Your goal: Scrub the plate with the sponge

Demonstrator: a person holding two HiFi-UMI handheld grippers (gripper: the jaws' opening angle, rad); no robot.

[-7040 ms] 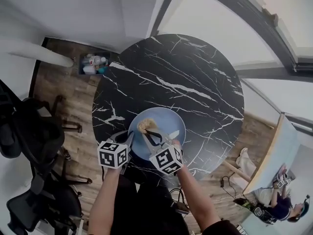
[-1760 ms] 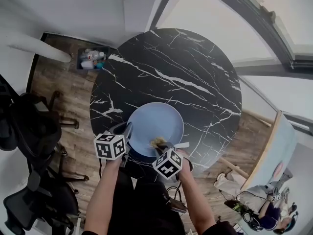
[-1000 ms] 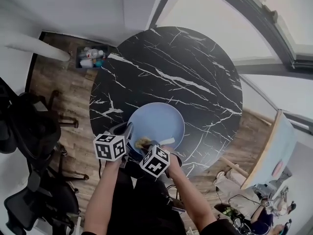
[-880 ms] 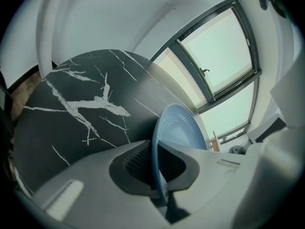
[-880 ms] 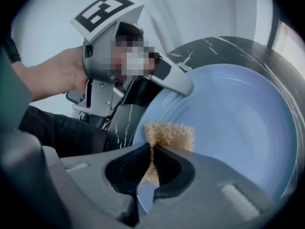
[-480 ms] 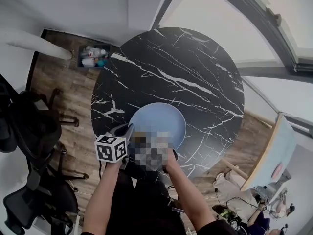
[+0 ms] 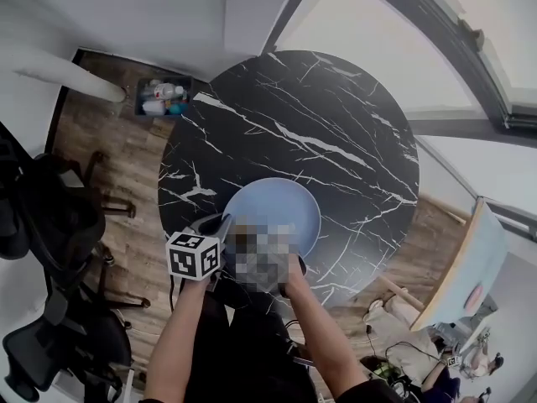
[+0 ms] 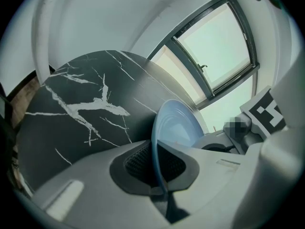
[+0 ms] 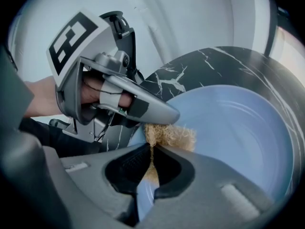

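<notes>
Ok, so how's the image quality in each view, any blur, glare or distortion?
Head view: fisheye curve, a mosaic patch overlapping the plate. Left gripper view: window overexposed, plate rim soft up close. Right gripper view: dark corners, sponge sharp.

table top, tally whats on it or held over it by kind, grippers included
plate: 1
sponge: 1
grippers: 2 (left gripper, right gripper)
total: 4

Left gripper (image 8: 155, 168) and right gripper (image 9: 151, 161) were grey moulded shells, black ribbed pads (image 8: 138, 161); white cube (image 7: 194, 256) bore black square markers; dark clothing (image 7: 252, 347) worn
</notes>
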